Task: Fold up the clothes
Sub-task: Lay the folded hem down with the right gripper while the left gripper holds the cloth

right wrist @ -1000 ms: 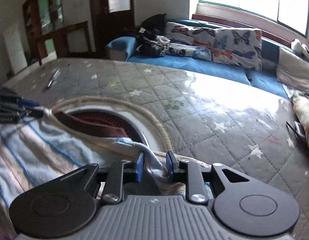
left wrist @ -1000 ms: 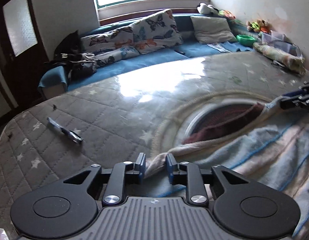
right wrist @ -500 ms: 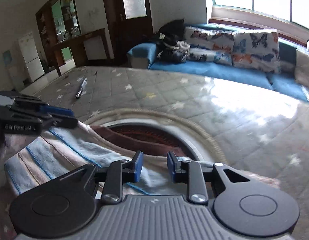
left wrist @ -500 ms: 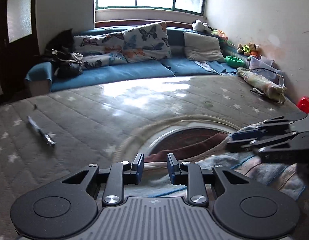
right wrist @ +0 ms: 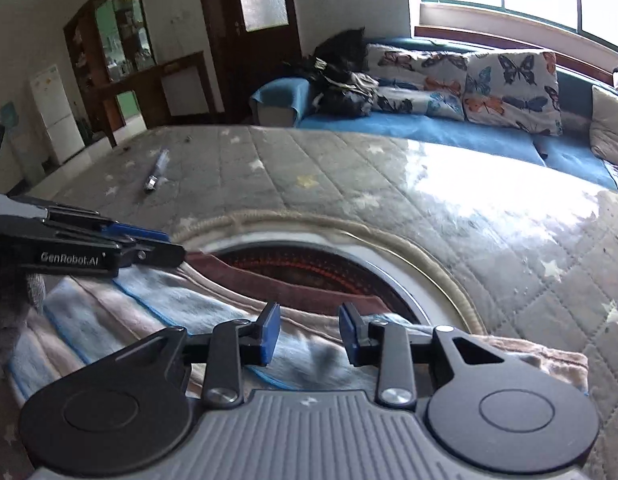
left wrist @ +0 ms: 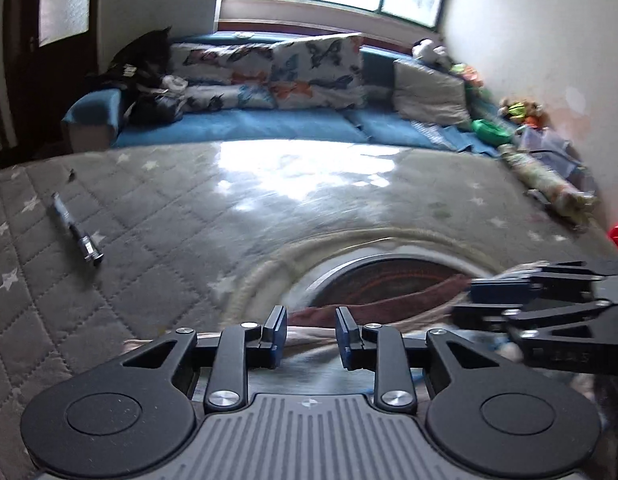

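My left gripper [left wrist: 307, 332] and right gripper [right wrist: 309, 336] both hang with fingers parted and empty above the fluffy blue-and-beige striped garment [right wrist: 157, 312], which lies just below the fingertips on the grey star-quilted mattress [right wrist: 349, 176].

A striped, fleecy-looking garment [right wrist: 157, 312] lies rumpled, seemingly folded, on the mattress.
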